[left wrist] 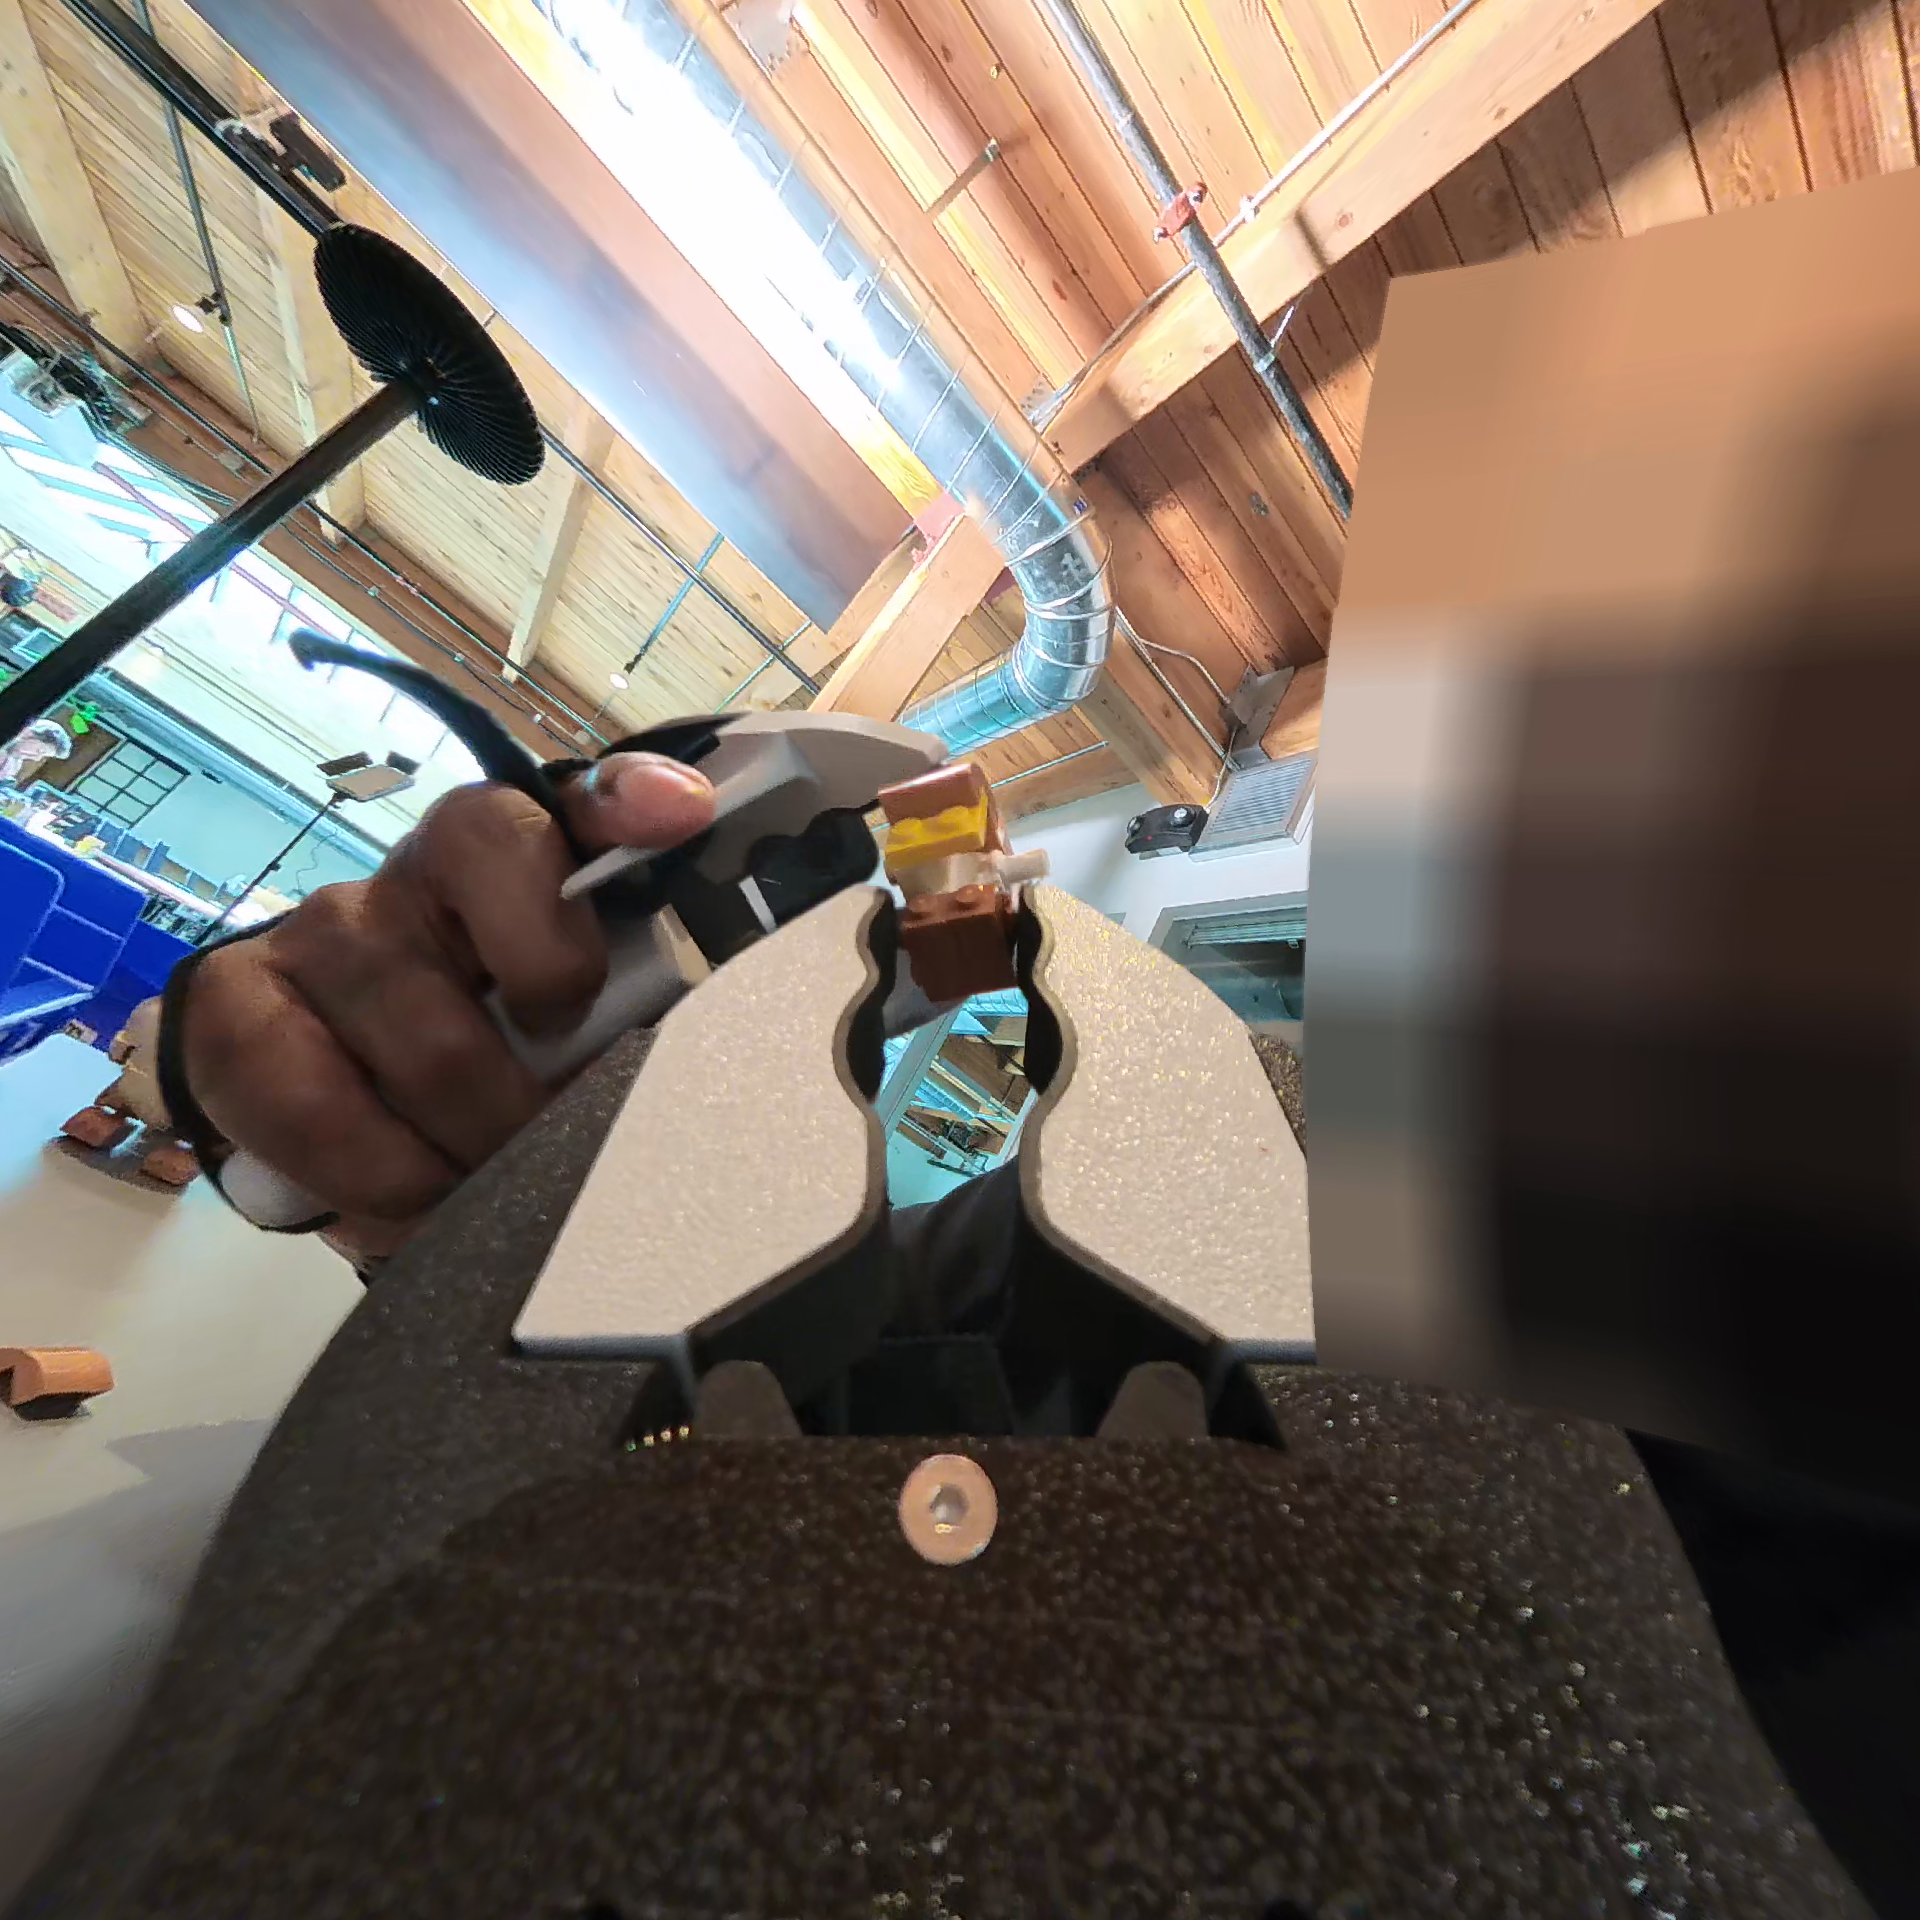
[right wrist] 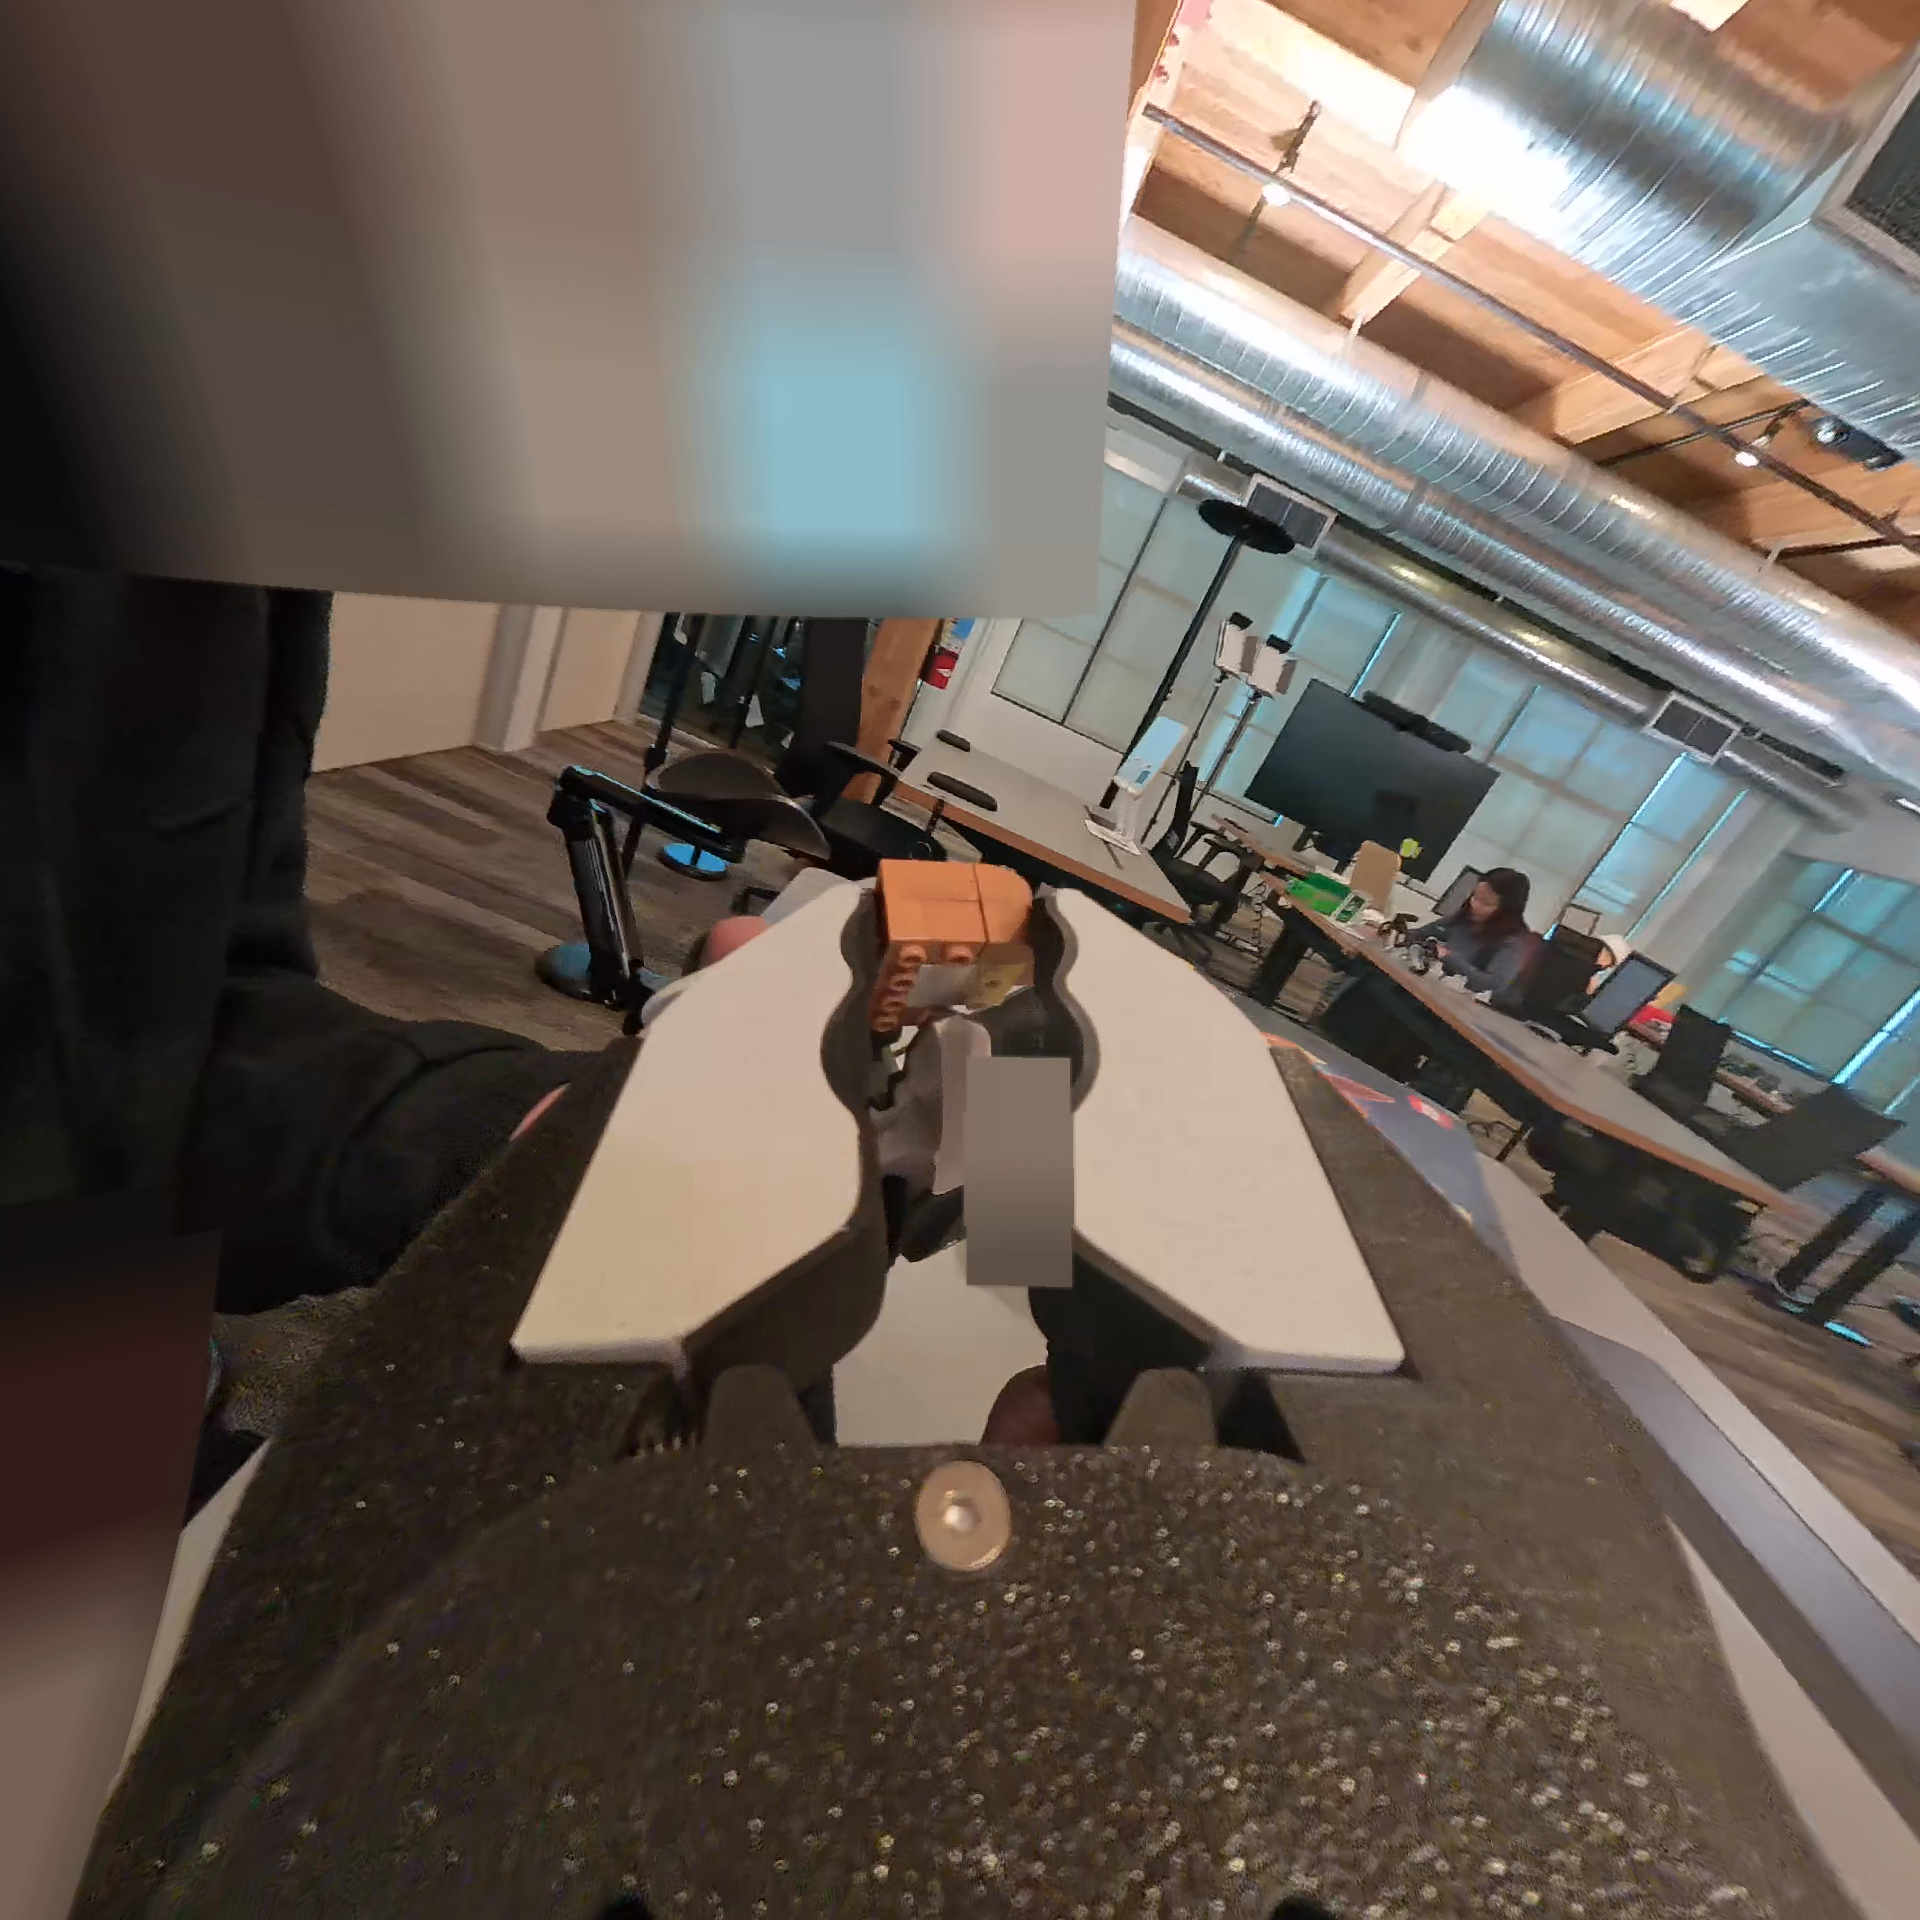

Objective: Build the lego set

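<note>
**Both grippers pinch one small brick assembly, held up in the air**

The left gripper [left wrist: 956,940] pinches the lower brown brick [left wrist: 954,940] of a small brick assembly [left wrist: 945,873]; both its pads press on the sides of this brick. Above the brown brick sit a pale piece with a short peg [left wrist: 1023,864], a yellow brick [left wrist: 935,836] and a brown top part. The right gripper [right wrist: 951,935], held by a hand [left wrist: 374,997], grips this top part [right wrist: 951,904] between its fingertips. The assembly is raised above the white table [left wrist: 156,1299], between the two grippers. On the table at the left lie some loose brown bricks [left wrist: 57,1377]. A blue bin [left wrist: 62,956] stands behind them
</note>
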`<state>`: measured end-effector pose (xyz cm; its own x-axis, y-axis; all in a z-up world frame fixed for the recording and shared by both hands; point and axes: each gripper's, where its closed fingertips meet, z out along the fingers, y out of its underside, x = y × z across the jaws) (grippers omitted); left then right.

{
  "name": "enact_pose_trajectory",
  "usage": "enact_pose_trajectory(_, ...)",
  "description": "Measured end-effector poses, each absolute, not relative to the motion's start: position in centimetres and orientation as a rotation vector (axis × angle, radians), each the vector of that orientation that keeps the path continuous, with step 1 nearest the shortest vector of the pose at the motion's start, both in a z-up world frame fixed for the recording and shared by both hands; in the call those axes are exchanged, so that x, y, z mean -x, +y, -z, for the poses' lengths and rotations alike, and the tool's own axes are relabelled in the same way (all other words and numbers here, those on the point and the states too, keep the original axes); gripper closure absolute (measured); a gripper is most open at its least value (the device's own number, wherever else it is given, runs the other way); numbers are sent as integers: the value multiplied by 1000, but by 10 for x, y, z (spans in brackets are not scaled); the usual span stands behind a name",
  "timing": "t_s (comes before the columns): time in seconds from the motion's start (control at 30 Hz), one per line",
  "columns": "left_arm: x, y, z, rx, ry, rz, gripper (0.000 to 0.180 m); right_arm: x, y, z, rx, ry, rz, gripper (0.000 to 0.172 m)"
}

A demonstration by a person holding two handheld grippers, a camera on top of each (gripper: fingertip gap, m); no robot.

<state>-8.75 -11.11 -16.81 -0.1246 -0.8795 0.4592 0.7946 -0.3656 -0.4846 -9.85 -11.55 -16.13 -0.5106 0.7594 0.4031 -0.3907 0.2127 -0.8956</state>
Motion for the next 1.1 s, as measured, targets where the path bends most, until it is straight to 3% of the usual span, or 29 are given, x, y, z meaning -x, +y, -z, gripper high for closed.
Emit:
enact_pose_trajectory(0.23,90,-105,173,852,113,1733,161,99,-111,167,378,-1487,-1391,142)
enact_pose_trajectory(0.37,90,-105,173,861,122,1718,161,95,-104,171,398,-1491,-1335,129)
enact_pose_trajectory(0.6,80,-107,175,883,163,1752,161,89,-110,171,377,-1516,-1370,142)
enact_pose_trajectory(1.1,77,-109,175,883,184,1759,161,87,-111,172,331,-1530,-1323,143)
